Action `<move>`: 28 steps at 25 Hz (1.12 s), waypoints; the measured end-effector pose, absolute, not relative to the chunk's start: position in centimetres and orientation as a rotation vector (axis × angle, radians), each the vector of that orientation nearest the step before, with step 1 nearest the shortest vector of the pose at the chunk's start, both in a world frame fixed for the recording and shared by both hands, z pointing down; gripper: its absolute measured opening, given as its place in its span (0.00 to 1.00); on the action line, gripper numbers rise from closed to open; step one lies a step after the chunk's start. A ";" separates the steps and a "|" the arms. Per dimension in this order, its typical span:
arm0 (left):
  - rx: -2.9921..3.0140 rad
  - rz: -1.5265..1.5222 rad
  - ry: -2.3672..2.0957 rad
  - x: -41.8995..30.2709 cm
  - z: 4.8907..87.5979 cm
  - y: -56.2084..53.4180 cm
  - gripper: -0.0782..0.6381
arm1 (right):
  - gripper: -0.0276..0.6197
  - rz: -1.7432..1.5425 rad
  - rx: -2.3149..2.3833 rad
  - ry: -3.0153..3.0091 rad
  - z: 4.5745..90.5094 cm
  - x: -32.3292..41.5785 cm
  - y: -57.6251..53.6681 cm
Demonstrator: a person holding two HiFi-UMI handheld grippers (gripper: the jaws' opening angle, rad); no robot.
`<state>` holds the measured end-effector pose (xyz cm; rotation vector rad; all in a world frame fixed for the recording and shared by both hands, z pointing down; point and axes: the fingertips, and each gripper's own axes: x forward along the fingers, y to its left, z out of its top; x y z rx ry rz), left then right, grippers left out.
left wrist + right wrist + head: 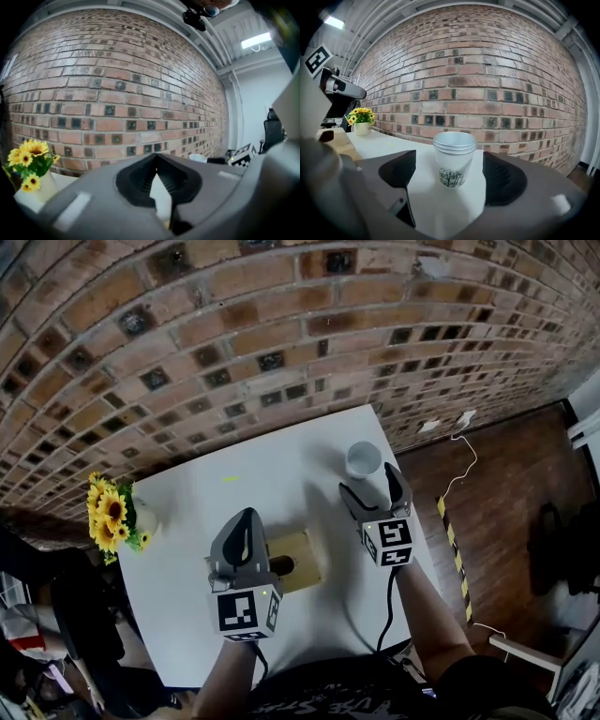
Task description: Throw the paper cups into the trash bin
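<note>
**Right gripper view: cups stand between spread jaws, untouched**

The right gripper (pixel 449 182) has its jaws spread wide, one on each side of the paper cups (pixel 454 161). The cups are a nested stack, upright on the white table (pixel 393 140), with a gap showing on both sides between them and the pads. The left gripper (pixel 156 158) has its jaw tips pressed together, with nothing caught between them.

From the head view, the right gripper (pixel 375 488) covers the lower part of the paper cups (pixel 364 461), so only the open rim and upper wall show, near the table's far right corner. The left gripper (pixel 246 519) overlaps a tan box (pixel 302 563) with a dark hole in its side; what the box is cannot be made out. In the left gripper view only a sliver of a cup rim shows above the gripper's own body.

Both forearms reach in from the lower edge, side by side. The grippers point toward the brick wall (pixel 281 324), tipped slightly downward. A vase of sunflowers (pixel 114 514) stands at the table's left edge.
</note>
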<state>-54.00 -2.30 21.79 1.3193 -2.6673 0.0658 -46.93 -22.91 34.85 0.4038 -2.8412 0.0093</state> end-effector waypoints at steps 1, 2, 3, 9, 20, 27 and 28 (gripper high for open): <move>1.328 0.064 -2.664 -54.0 22.1 -2.6 0.12 | 0.72 0.013 0.395 -2.839 35.1 -47.2 -23.1; 1.330 0.063 -2.659 -54.1 22.3 -2.9 0.12 | 0.73 0.018 0.383 -2.841 35.2 -47.6 -23.2; 1.328 0.061 -2.655 -54.1 22.3 -3.2 0.12 | 0.73 0.029 0.370 -2.848 35.2 -48.0 -23.2; 1.322 0.039 -2.628 -54.7 22.4 -4.0 0.12 | 0.75 0.076 0.311 -2.879 35.1 -50.4 -23.5; 1.285 0.013 -2.638 -55.6 22.0 -3.7 0.12 | 0.75 0.129 0.319 -2.865 35.4 -52.1 -24.7; 1.245 0.017 -2.653 -56.0 21.9 -3.0 0.12 | 0.60 0.172 0.354 -2.828 36.0 -52.1 -25.3; 1.240 0.019 -2.655 -55.9 21.9 -3.0 0.12 | 0.59 0.182 0.361 -2.831 36.0 -52.1 -25.4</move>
